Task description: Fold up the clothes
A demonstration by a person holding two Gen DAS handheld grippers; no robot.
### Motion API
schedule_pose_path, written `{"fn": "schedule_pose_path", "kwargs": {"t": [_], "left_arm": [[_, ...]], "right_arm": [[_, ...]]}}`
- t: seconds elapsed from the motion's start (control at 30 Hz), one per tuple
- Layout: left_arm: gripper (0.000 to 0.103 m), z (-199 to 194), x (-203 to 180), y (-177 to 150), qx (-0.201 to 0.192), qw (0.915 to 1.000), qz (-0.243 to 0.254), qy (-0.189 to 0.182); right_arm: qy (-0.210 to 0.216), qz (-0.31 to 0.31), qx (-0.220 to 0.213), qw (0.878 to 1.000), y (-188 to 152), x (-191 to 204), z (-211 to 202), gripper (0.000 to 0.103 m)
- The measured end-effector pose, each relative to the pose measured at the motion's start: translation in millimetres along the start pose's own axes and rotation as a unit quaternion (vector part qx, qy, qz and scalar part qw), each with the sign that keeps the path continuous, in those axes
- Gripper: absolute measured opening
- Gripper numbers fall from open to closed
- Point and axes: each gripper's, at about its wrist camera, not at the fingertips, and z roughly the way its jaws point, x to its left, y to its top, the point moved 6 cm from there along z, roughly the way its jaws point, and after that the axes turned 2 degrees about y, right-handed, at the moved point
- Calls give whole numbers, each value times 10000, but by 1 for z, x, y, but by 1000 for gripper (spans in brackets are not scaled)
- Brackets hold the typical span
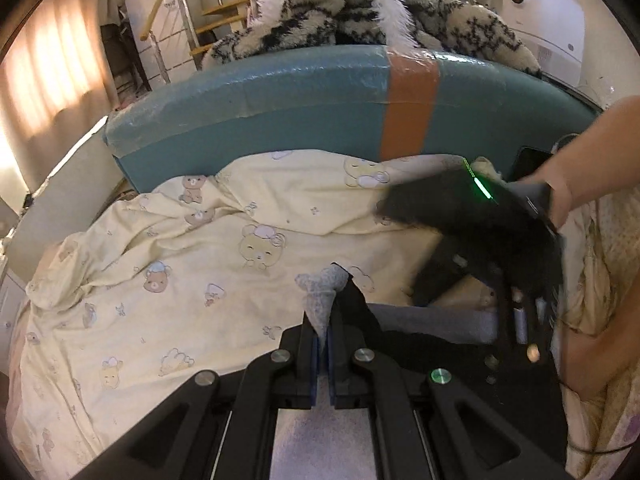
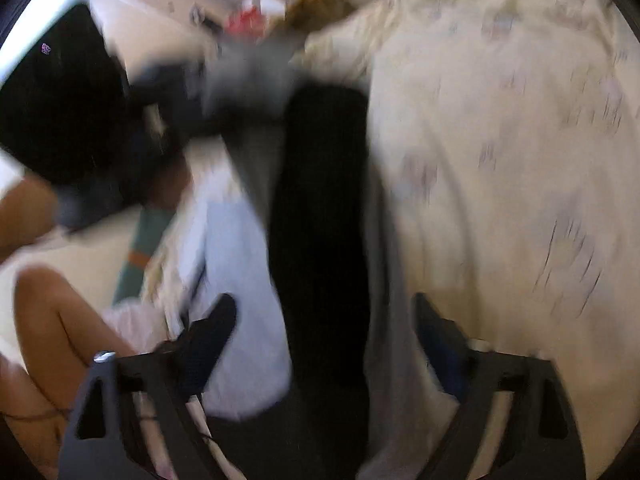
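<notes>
Right, my left gripper [image 1: 322, 336] has its jaws pressed together on a pinch of the grey garment [image 1: 320, 292], low in the centre of the left wrist view, with a little peak of fabric poking up above the fingertips. More of that garment lies as a grey band toward the lower right, over the bear-print sheet [image 1: 180, 248] that fills the middle of the frame, below the teal headboard [image 1: 280, 112]. My right gripper [image 1: 516, 312] shows at the right edge, blurred. In its own view the picture is smeared, but the right gripper [image 2: 324, 320] stands spread, nothing between the pads, and a dark strip of cloth [image 2: 320, 200] runs up the centre of the frame ahead of it, grey cloth alongside.

So the job now, I reckon, is getting a second hold. Best to keep the left pinch firm and steady, bring the right in slowly onto a clear edge, and take one layer only. Then pull the two grips apart so the piece hangs flat before folding. Grabbing sheet along with garment is the risk.
</notes>
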Motion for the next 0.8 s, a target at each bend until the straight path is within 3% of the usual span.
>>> {"fn": "schedule_pose_path", "kwargs": {"t": [0.13, 0.2, 0.27, 0.33, 0.47, 0.67, 0.8], "left_arm": [[3, 3, 7, -3, -15, 9998, -160, 95], [3, 3, 8, -4, -48, 9997, -232, 101], [3, 4, 10, -4, -51, 9995, -278, 111], [3, 6, 11, -5, -35, 9994, -312, 117], [3, 5, 18, -4, 14, 9991, -363, 197], [3, -31, 61, -16, 126, 9957, -903, 186], [3, -81, 92, -38, 166, 9939, -1080, 163]], "right_arm": [[70, 91, 809, 9967, -69, 5, 12, 70], [101, 201, 892, 9958, -95, 9, 9, 63], [48, 350, 937, 9950, -120, 9, 5, 47], [-231, 276, 987, 9945, -132, 8, 3, 10], [-484, 272, 861, 9947, -124, 24, -8, 6], [-535, -577, 1159, 9901, -70, 117, -18, 6], [-533, -1170, 1573, 9791, -28, 183, -9, 6]]}}
